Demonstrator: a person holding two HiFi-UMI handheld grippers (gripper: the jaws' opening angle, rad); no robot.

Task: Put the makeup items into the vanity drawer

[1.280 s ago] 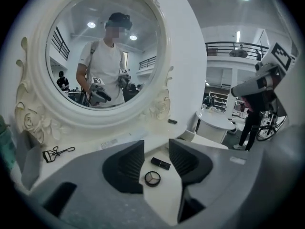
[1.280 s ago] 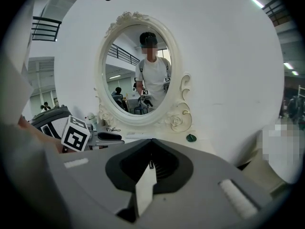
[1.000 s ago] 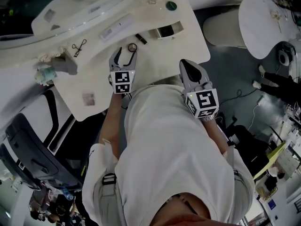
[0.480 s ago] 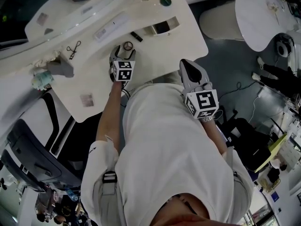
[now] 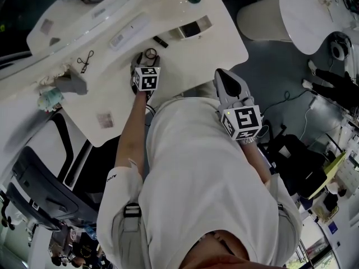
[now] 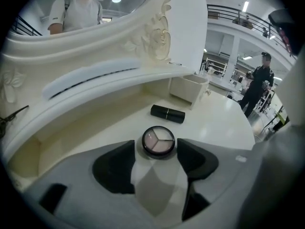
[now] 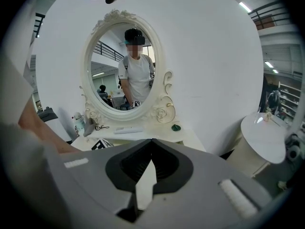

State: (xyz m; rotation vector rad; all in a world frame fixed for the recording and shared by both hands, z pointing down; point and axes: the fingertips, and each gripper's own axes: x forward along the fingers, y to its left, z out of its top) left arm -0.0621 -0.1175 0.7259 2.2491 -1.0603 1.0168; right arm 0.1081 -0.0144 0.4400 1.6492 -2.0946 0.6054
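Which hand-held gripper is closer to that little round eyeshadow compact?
Left. The left hand-held gripper straddles the eyeshadow compact, its jaws just closing in, not yet touching. The right hand-held gripper is shut, back at the vanity's front edge.

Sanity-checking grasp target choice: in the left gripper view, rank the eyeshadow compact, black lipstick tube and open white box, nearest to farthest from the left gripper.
1. eyeshadow compact: between the jaws of the left gripper, which have just been closing slightly; not pinched yet.
2. black lipstick tube: just beyond the compact, slightly right.
3. open white box: farthest back, on the right.
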